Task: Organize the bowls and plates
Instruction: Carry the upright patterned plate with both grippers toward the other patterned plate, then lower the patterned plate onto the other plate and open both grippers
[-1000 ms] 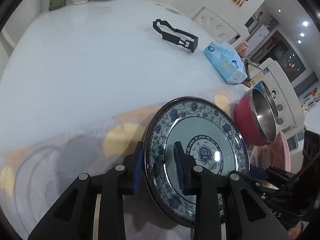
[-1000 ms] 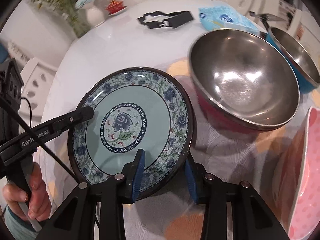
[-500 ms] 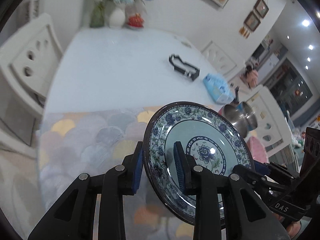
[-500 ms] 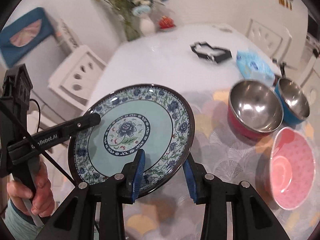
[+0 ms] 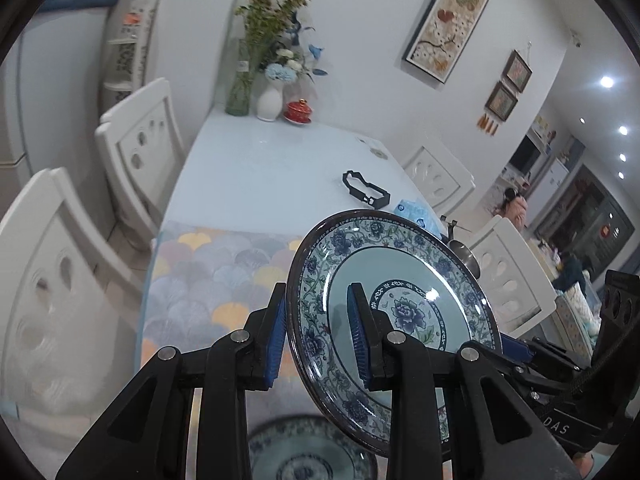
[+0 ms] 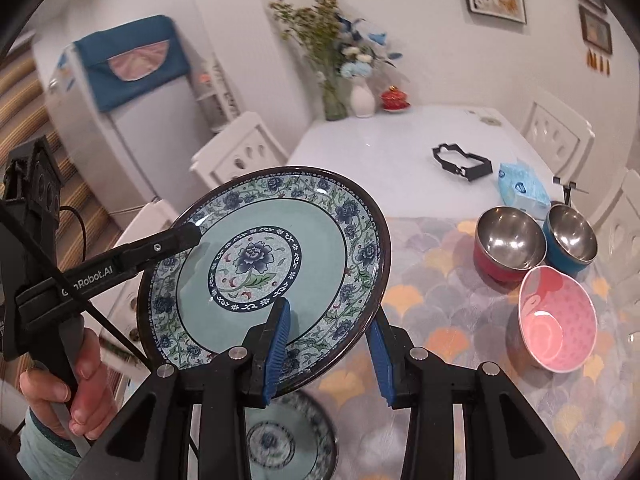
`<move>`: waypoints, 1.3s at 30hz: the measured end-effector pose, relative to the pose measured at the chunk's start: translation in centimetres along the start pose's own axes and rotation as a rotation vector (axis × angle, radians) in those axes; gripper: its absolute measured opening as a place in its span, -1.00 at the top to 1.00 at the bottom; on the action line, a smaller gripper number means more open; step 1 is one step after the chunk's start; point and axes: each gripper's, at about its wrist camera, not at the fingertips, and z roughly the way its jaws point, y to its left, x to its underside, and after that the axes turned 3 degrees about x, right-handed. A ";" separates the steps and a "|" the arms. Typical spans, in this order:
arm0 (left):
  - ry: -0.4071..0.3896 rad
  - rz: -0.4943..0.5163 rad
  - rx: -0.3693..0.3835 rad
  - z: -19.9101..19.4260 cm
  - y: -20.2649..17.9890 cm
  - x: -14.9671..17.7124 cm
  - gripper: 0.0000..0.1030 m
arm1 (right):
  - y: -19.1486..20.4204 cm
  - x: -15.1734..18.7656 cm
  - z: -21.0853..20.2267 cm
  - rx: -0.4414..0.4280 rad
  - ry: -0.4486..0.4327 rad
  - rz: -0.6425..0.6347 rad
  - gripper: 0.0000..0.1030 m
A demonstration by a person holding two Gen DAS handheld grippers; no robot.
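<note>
A blue floral plate (image 5: pixel 420 280) (image 6: pixel 256 256) hangs tilted in the air above the table, held from two sides. My left gripper (image 5: pixel 318 320) is shut on its rim, one pad behind the plate and one on its face. My right gripper (image 6: pixel 328 332) is shut on the near rim. In the right wrist view the left gripper's finger (image 6: pixel 188 238) reaches onto the plate from the left, with a hand (image 6: pixel 80 376) on its handle. A second floral plate (image 5: pixel 308 456) (image 6: pixel 280 440) lies on the mat directly below. A red steel bowl (image 6: pixel 508 244), a blue steel bowl (image 6: pixel 570 240) and a pink bowl (image 6: pixel 556 328) stand at the right.
A patterned mat (image 6: pixel 440 300) covers the near end of the white table (image 5: pixel 272 164). Farther back lie a black bracket (image 6: pixel 462 162) and a tissue pack (image 6: pixel 520 188); vases (image 5: pixel 270 100) and a red lidded cup (image 5: pixel 298 111) stand at the far end. White chairs (image 5: pixel 140 140) line both sides.
Both grippers have risen well above the table with the plate held between them. The bowls now look small and far below, and a second plate has come into view underneath.
</note>
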 end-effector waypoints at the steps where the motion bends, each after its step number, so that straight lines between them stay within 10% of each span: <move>1: -0.003 -0.005 -0.006 -0.6 0.0 0.4 0.50 | 0.2 0.2 -0.4 -0.003 -0.002 -0.006 0.26; 39: 0.216 -0.203 -0.196 -3.9 2.0 21.1 0.50 | 2.1 15.7 1.4 -0.113 0.340 -0.182 0.25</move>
